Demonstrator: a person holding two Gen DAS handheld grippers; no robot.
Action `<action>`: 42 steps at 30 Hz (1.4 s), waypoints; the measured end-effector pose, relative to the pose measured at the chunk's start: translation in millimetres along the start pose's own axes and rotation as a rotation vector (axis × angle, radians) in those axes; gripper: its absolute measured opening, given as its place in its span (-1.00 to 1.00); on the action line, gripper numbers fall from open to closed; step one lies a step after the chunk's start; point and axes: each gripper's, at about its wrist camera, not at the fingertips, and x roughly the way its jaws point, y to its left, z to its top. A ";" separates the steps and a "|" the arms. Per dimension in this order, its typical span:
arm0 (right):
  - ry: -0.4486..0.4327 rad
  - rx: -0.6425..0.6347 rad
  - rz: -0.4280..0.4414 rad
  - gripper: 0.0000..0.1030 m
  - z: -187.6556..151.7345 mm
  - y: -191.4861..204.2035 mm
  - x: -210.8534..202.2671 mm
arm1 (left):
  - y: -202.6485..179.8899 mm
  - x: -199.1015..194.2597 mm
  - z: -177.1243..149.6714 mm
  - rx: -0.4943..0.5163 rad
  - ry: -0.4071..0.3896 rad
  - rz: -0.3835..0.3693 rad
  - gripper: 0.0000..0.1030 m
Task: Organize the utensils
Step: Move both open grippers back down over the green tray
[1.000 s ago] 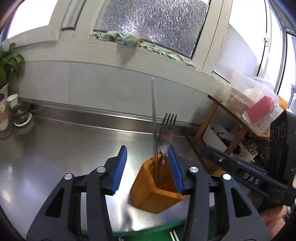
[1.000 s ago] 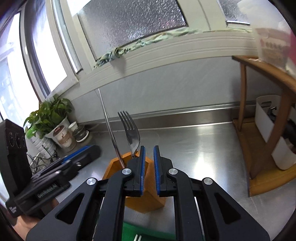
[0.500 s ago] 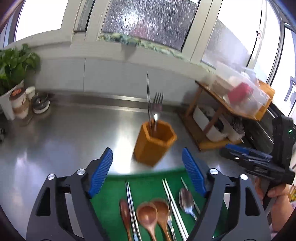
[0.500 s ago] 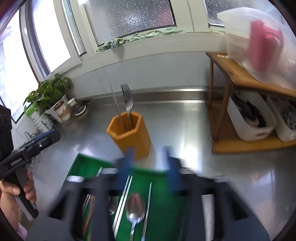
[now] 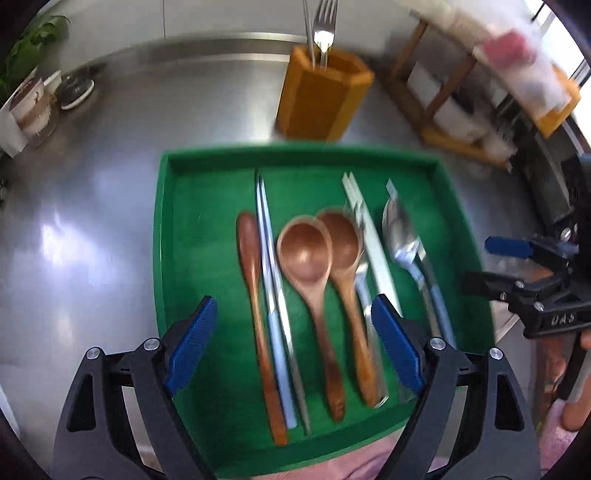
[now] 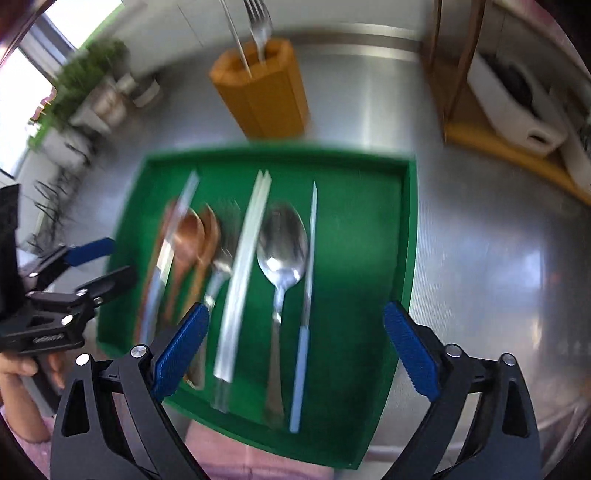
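A green tray (image 5: 173,236) (image 6: 406,229) on the steel counter holds wooden spoons (image 5: 304,251), a metal spoon (image 6: 282,243), white chopsticks (image 6: 247,258), blue-handled metal chopsticks (image 5: 271,288) and a fork (image 6: 221,254). Behind it an orange holder (image 5: 319,99) (image 6: 264,96) stands with a fork (image 5: 325,26) and a metal chopstick in it. My left gripper (image 5: 293,347) is open and empty above the tray's near left part. My right gripper (image 6: 295,343) is open and empty above the near right part. Each gripper shows at the side of the other's view.
A potted plant (image 6: 85,85) and cups (image 5: 33,107) stand at the back left. A wooden rack (image 6: 480,122) with white bins (image 6: 513,107) stands at the right. A plastic container (image 5: 517,55) sits on top of the rack.
Both grippers have pulled back from the orange holder and tilted down over the green tray. The right gripper, shut a second ago, has opened wide. The left has opened wider.
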 end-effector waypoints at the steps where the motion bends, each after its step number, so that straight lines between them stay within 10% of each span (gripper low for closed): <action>1: 0.016 -0.006 -0.005 0.61 -0.6 0.5 4.2 | 1.2 3.6 -2.5 0.000 0.019 0.009 0.56; 9: 0.131 -0.030 -0.075 -0.49 -5.3 2.4 32.8 | 20.7 17.1 -10.0 -0.039 0.097 0.044 0.21; 24: 0.175 -0.030 -0.114 -0.58 -3.4 12.1 44.1 | 26.8 30.4 -3.1 0.022 0.191 0.085 -0.48; 42: 0.217 -0.027 -0.150 -0.62 0.4 9.3 51.1 | 24.6 40.1 8.0 0.062 0.259 0.141 -0.48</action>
